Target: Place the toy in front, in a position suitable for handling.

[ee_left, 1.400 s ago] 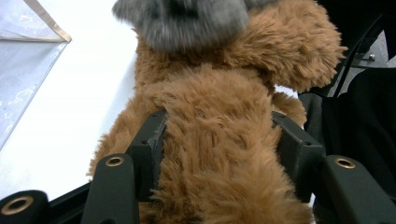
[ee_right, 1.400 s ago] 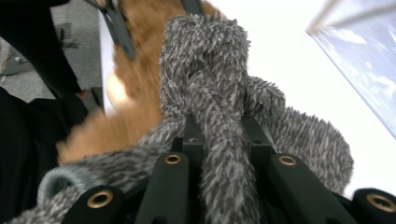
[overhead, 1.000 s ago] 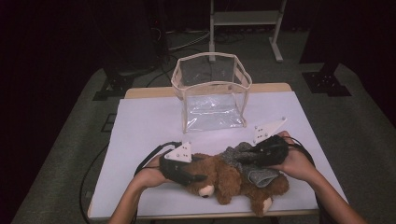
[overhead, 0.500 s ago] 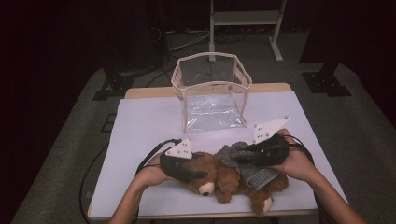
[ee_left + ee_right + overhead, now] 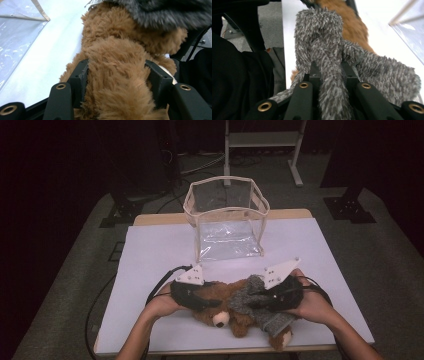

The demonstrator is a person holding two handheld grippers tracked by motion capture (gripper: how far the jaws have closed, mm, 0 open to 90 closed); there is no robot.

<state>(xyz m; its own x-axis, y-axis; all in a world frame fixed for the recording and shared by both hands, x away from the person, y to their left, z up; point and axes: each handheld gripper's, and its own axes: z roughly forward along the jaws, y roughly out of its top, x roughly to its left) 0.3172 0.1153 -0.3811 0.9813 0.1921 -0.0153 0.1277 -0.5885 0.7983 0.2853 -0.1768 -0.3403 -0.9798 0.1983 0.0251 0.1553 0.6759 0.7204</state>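
On the white worktop [image 5: 150, 270] in a dark room, the left hand-held gripper [image 5: 200, 301] clamps the brown teddy bear [image 5: 220, 306], the right hand-held gripper [image 5: 260, 301] pinches its grey scarf [image 5: 250, 295], both lying near the front edge before a clear bag [image 5: 227, 220].

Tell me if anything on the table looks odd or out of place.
Nothing is spilled or damaged. The teddy bear lies flat near the front edge, its grey scarf half undone and pinched by the right gripper. The clear bag stands upright.
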